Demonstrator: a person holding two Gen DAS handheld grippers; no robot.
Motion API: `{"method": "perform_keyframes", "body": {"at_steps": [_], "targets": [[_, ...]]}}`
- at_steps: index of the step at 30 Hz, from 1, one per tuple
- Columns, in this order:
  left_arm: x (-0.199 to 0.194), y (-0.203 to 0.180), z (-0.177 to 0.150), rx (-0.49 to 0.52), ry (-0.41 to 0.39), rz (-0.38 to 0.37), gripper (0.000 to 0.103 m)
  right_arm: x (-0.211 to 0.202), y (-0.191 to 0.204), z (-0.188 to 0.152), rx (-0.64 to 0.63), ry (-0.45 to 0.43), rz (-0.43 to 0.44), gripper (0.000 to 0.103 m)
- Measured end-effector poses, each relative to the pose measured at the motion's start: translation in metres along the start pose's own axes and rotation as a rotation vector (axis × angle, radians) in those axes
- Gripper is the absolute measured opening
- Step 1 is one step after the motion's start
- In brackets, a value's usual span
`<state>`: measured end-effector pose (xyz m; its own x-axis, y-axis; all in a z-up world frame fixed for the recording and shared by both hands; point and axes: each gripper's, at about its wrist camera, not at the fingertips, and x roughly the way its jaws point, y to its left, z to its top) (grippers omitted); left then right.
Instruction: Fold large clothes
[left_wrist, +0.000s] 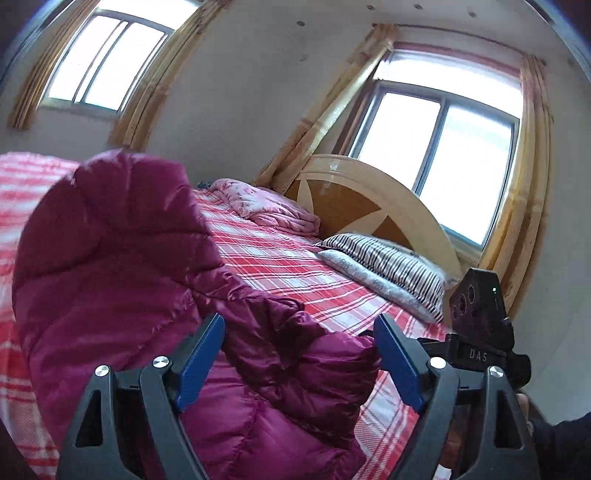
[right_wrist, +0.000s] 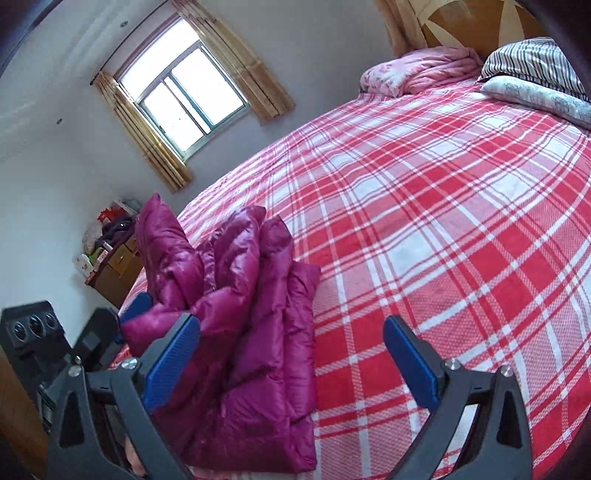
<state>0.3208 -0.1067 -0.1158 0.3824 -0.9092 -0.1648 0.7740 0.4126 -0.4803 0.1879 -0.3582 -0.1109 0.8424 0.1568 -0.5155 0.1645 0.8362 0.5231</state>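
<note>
Left gripper (left_wrist: 299, 354) has its blue pads spread wide, nothing between them; it hangs over the near-left part of the bed, above the magenta puffer jacket (left_wrist: 122, 266). From the left wrist view the jacket bulges up at left, with a crumpled section trailing right under the fingers. From the right wrist view the same jacket (right_wrist: 251, 332) lies bunched on the near-left corner of the red-and-white plaid bedspread (right_wrist: 443, 240), one part standing up at its far-left end, the lower panel lying flatter toward the near edge. Right gripper (right_wrist: 291, 354) is likewise wide apart and empty, its left pad (right_wrist: 171, 356) over the jacket's near edge, its right pad over bare plaid. Far right on the bed: crumpled pink blanket (right_wrist: 421, 72), then striped pillow (right_wrist: 535, 62) stacked on a grey patterned pillow (right_wrist: 539, 98), against the wooden headboard (left_wrist: 369, 206).
</note>
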Motion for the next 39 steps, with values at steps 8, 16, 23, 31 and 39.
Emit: {"method": "perform_keyframes", "body": {"at_steps": [8, 16, 23, 31, 39], "targets": [[0.000, 0.020, -0.001, -0.112, 0.000, -0.037, 0.083, -0.003, 0.039, -0.003, -0.115, -0.103, 0.035, 0.092], [-0.003, 0.035, -0.002, -0.214, -0.028, -0.031, 0.083, 0.012, 0.068, -0.001, -0.276, -0.017, 0.150, 0.068], [-0.010, 0.038, 0.002, -0.250, -0.064, -0.006, 0.083, 0.035, 0.066, -0.016, -0.360, 0.117, 0.067, 0.020], [-0.018, 0.073, 0.036, -0.167, -0.042, 0.345, 0.084, 0.034, 0.006, -0.052, -0.251, 0.224, -0.080, 0.013], [0.040, 0.061, 0.012, 0.023, 0.169, 0.445, 0.084, 0.012, 0.010, -0.026, -0.232, 0.115, -0.076, 0.077]]}}
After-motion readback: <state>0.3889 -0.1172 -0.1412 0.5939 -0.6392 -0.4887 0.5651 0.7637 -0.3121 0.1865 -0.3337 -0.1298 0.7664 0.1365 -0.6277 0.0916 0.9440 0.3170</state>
